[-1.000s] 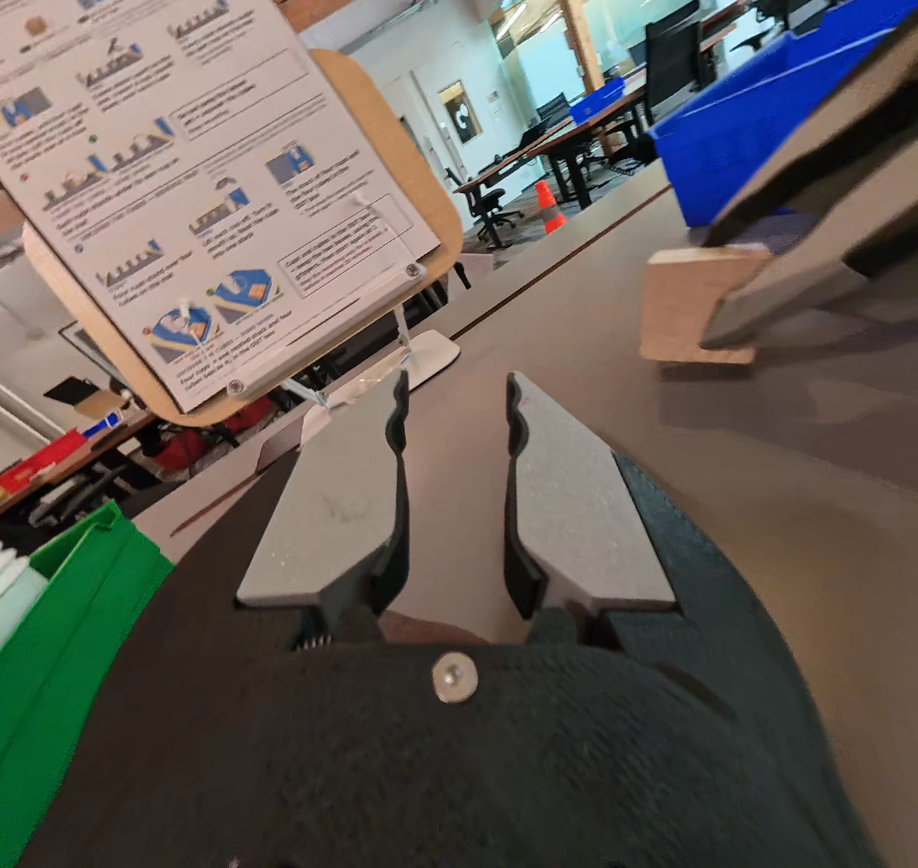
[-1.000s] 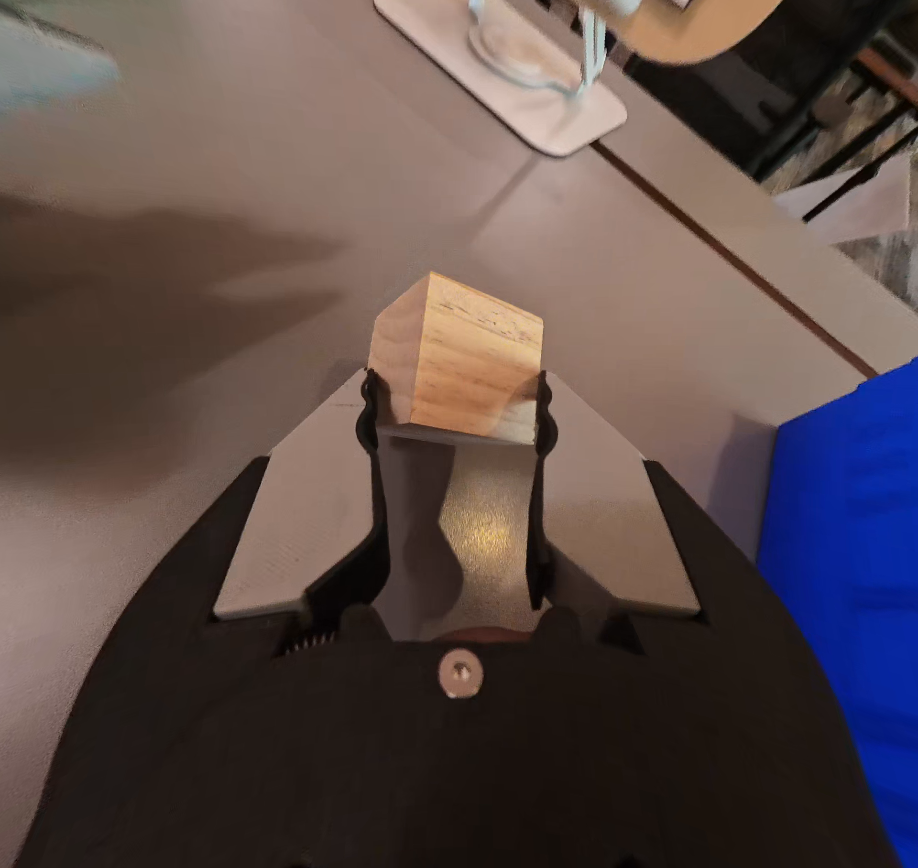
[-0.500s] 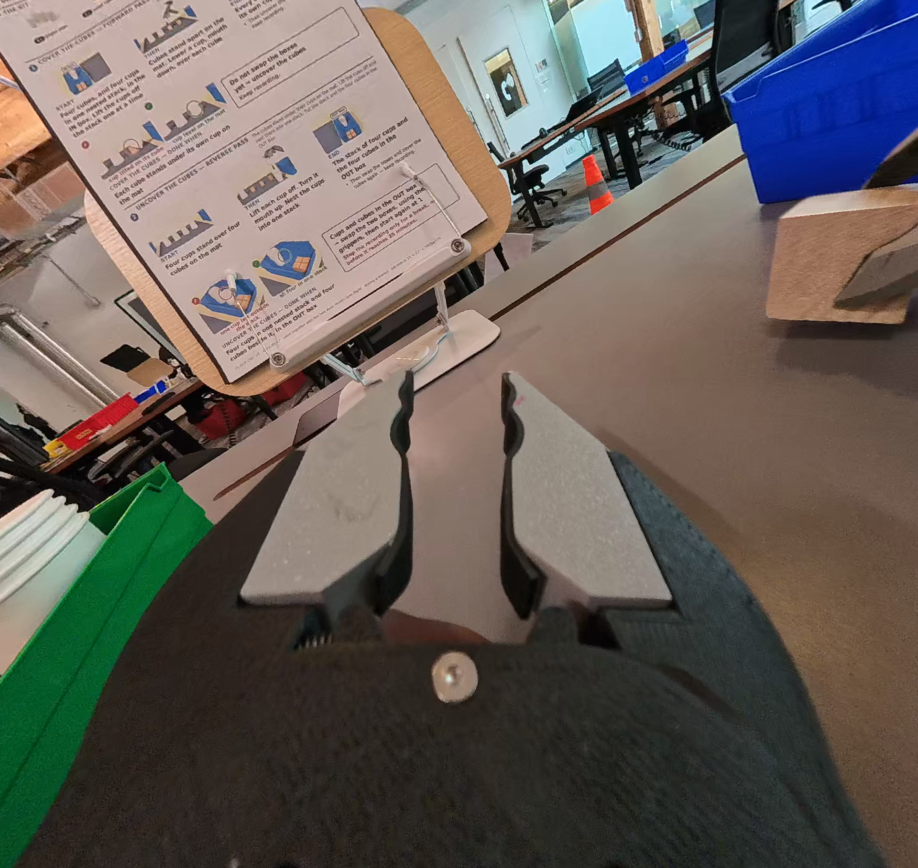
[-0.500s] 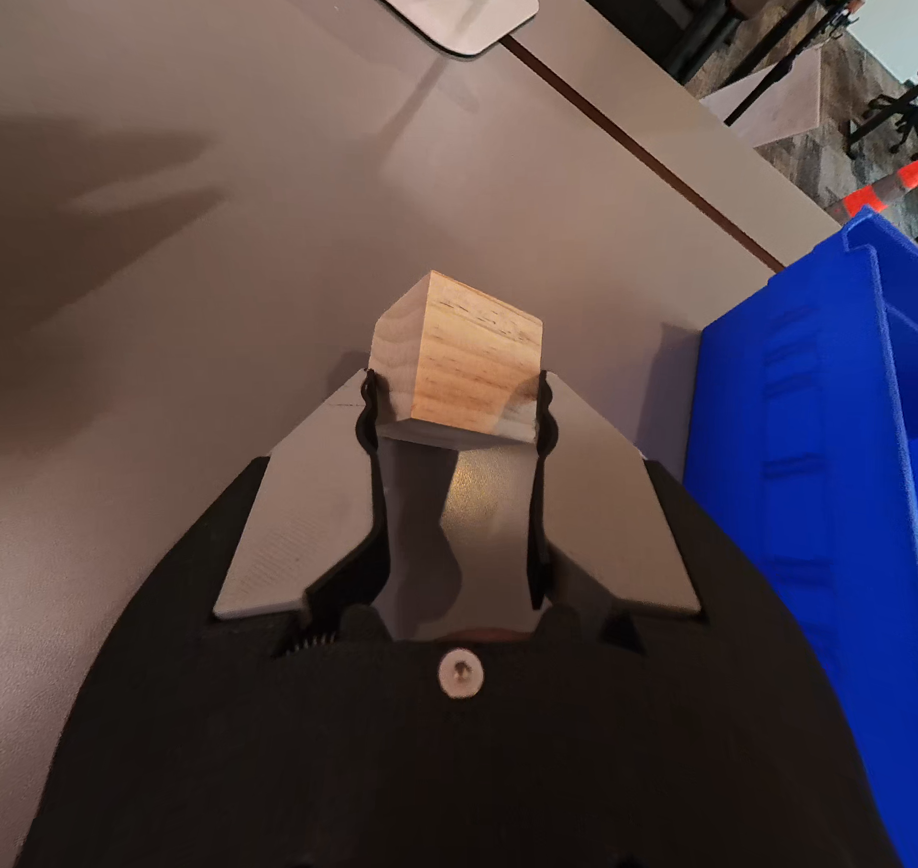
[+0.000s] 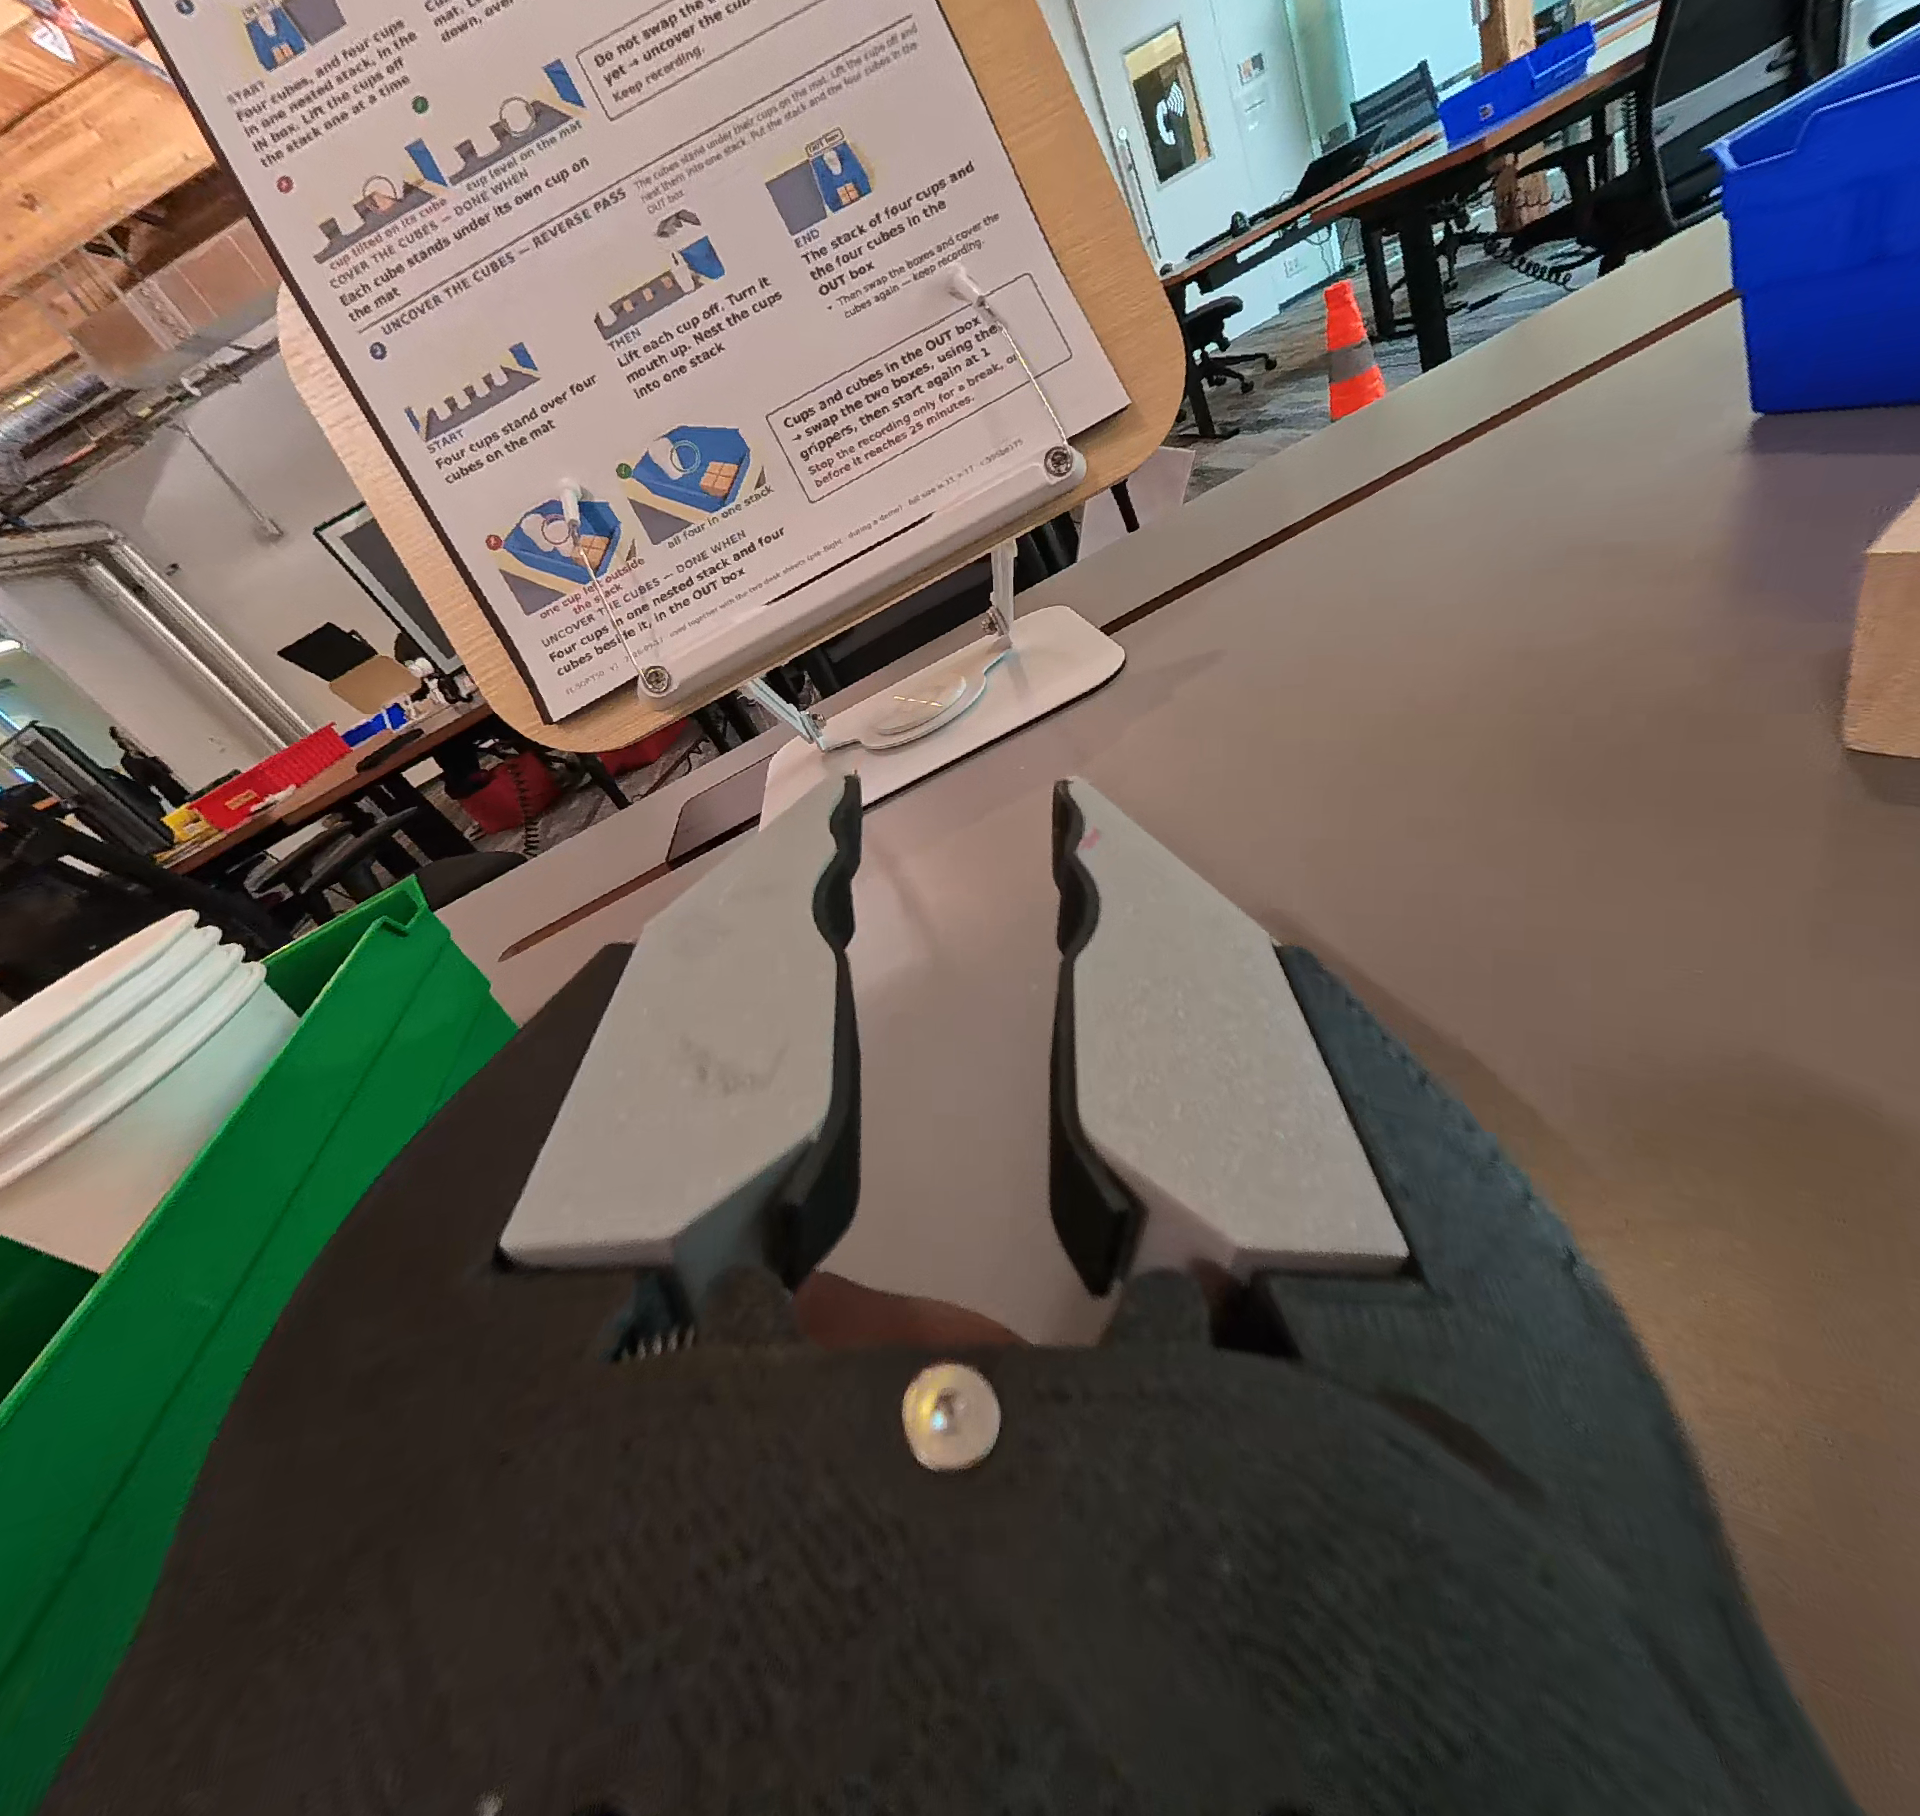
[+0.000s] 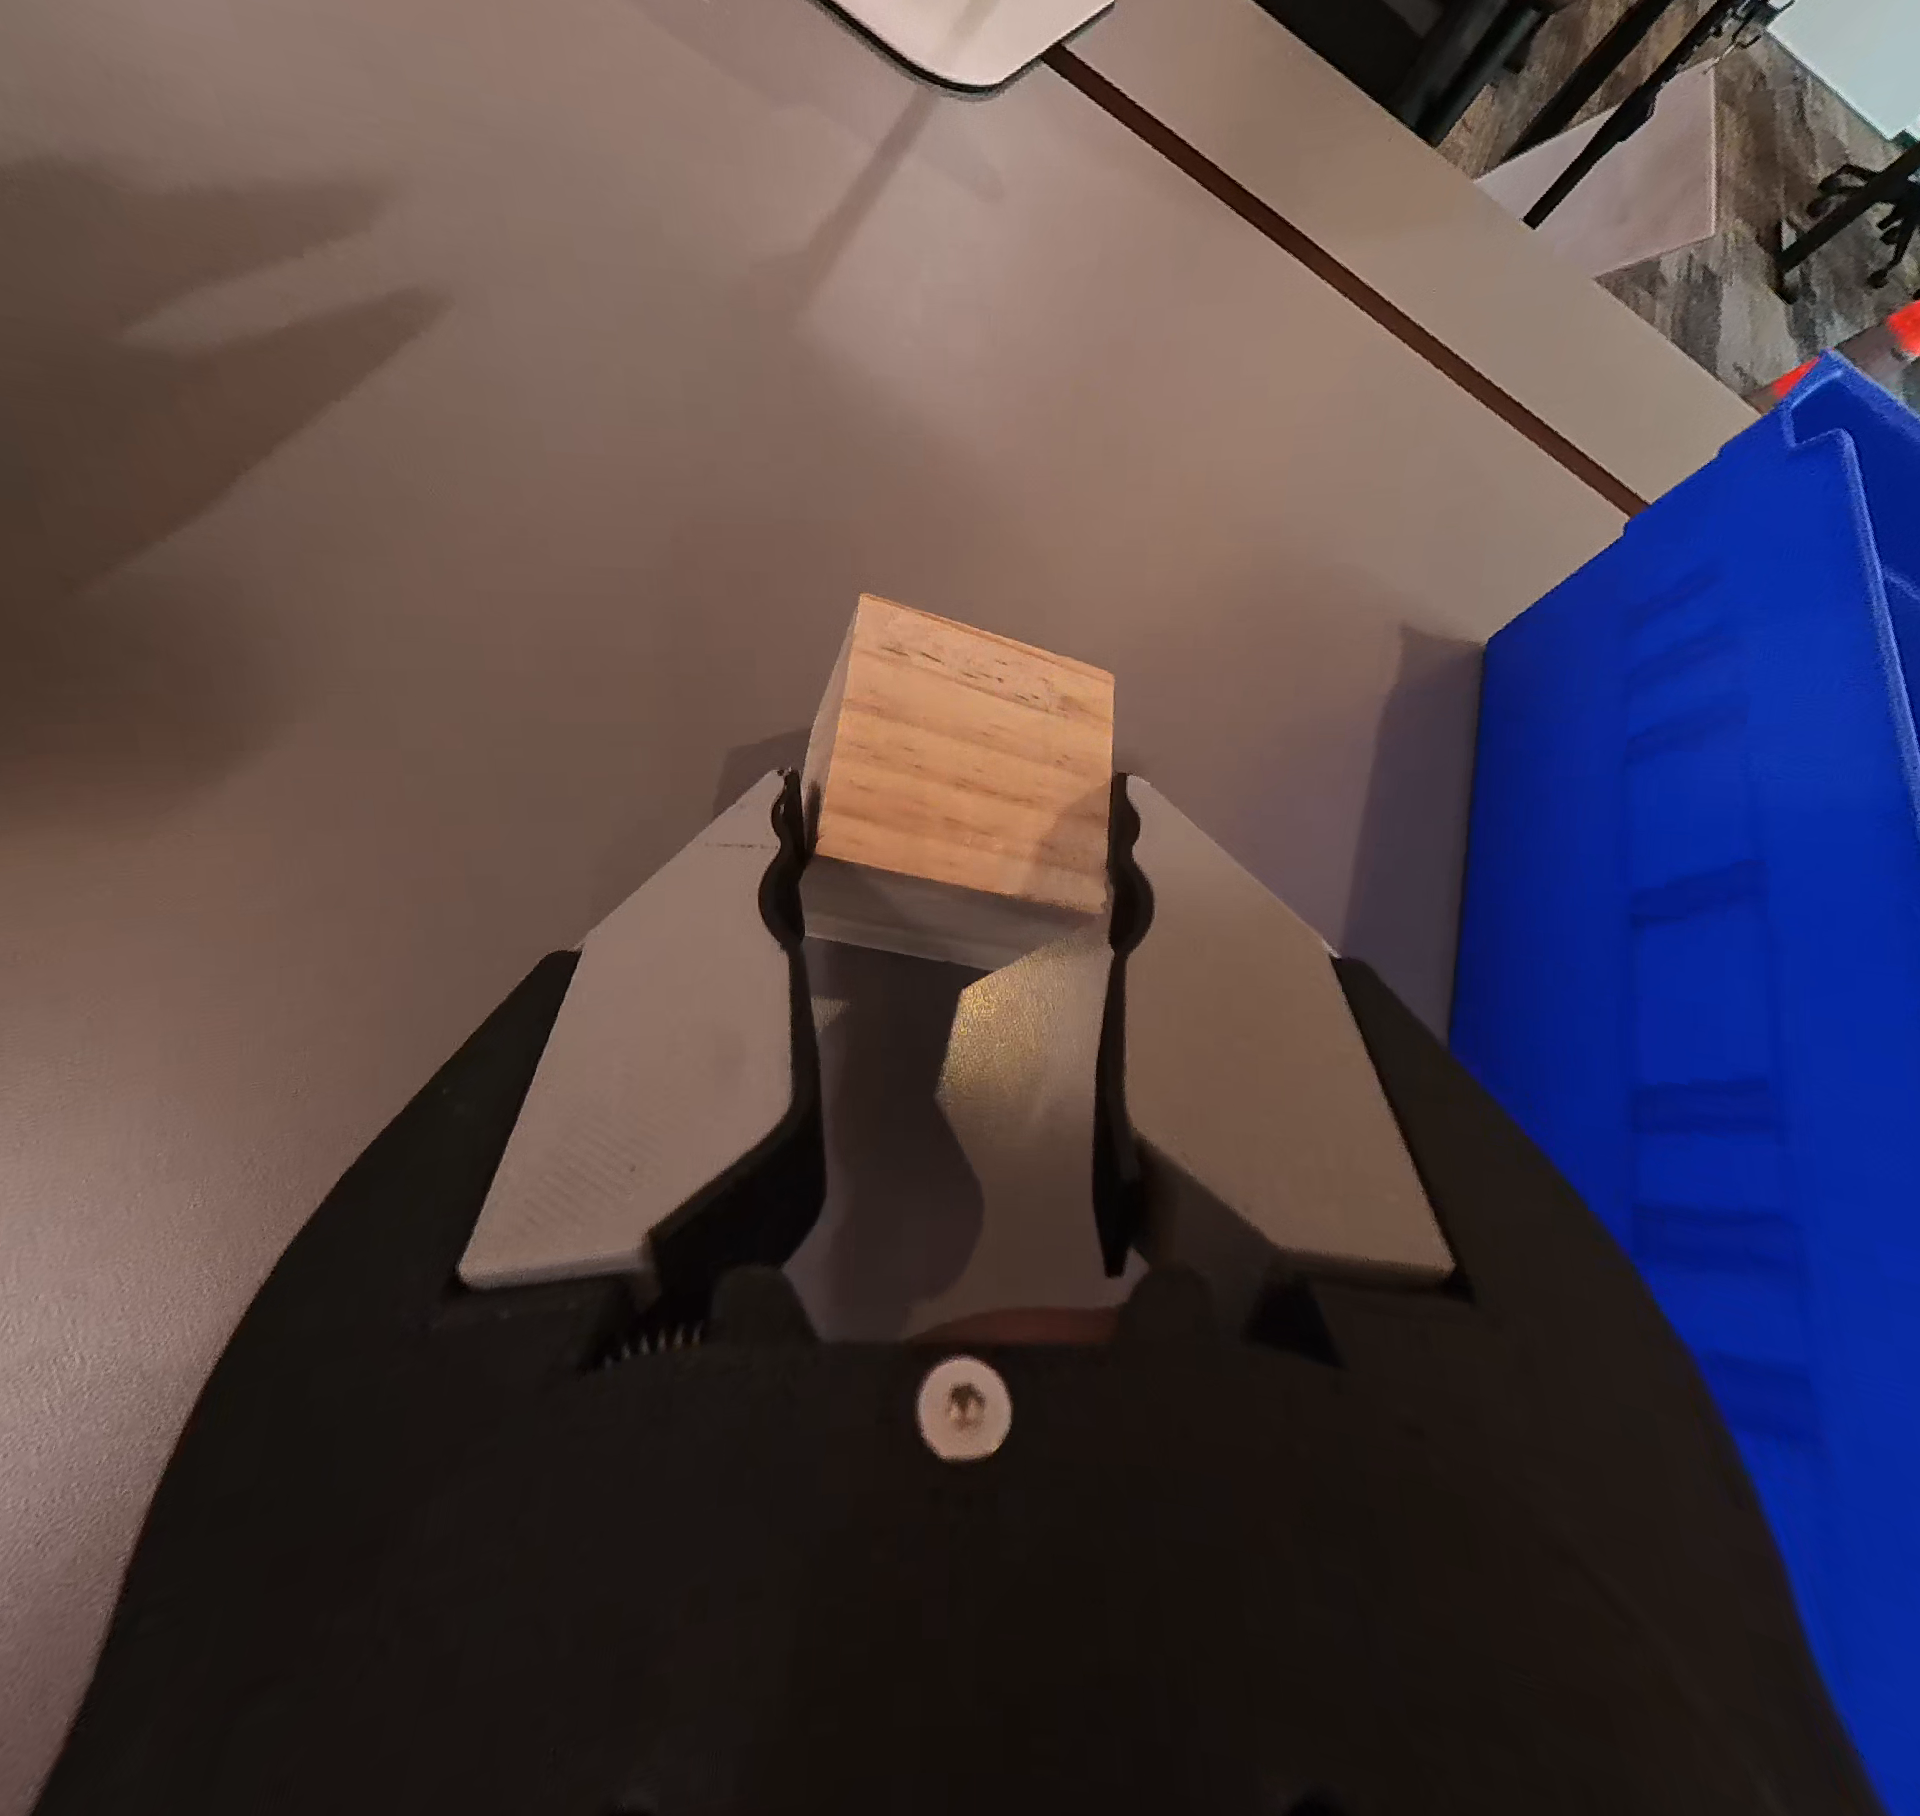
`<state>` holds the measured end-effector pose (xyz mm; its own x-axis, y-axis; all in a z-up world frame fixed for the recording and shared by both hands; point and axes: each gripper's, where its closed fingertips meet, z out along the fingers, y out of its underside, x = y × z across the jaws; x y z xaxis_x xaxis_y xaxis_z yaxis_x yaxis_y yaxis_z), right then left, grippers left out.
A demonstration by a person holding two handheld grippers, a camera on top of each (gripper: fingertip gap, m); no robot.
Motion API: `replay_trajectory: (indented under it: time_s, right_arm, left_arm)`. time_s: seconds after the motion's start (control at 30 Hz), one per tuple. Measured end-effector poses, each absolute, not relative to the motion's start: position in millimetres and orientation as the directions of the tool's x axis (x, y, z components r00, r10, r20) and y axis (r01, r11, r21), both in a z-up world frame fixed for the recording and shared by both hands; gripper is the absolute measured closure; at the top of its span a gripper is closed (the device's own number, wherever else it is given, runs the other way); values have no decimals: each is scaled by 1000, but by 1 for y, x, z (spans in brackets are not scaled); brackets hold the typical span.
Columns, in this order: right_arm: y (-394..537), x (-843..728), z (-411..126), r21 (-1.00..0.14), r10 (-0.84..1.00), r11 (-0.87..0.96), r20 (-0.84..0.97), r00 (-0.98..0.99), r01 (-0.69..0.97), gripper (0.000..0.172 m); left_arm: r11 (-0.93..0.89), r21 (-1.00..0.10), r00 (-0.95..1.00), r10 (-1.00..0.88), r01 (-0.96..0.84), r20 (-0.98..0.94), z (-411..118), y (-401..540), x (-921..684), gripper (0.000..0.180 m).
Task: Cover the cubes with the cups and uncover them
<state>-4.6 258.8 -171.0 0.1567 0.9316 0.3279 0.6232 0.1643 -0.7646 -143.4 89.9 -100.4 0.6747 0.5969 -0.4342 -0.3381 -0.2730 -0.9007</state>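
- The stack of white ribbed paper cups [image 5: 114, 1060] stands in the green plastic bin [image 5: 260, 1195] at the far left. I judge the cups light, thin-walled and easy to crush, so a soft pinch on one rim wall suits them better than a squeeze across the body.
- The left gripper [image 5: 954, 810] hovers over the grey-brown tabletop [image 5: 1455, 831], its jaws part open with only bare table showing between them.
- Ahead of it the document stand with its printed sheet [image 5: 644, 239] and white base plate [image 5: 997, 670] limits reach forward; the table to its right is free.
- The right gripper [image 6: 951, 836] has the pale wooden cube [image 6: 966, 769] clamped at its fingertips, a pad on each opposite side face, the cube sitting slightly skewed.
- The cube looks stiff, light and smooth-faced; flat parallel faces are the sound hold.
- The blue plastic bin [image 6: 1704, 935] stands just beside on the right, leaving little room that way.
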Motion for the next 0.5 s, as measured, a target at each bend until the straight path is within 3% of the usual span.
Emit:
replay_trajectory:
  time_s: [0.17, 0.3, 0.5]
  right_arm:
    - [256, 0, -171, -784, 947, 138, 284, 152, 605, 115]
    - [246, 1, -165, -833, 983, 36, 130, 132, 553, 111]
    - [256, 5, -162, -854, 973, 46, 157, 170, 519, 99]
  left_arm:
    - [-281, -895, 666, 598, -347, -446, -101, 88, -143, 146]
    - [-283, -897, 663, 605, -340, -442, -101, 87, -145, 145]
    - [-280, -901, 664, 610, -330, -433, -101, 86, -148, 145]
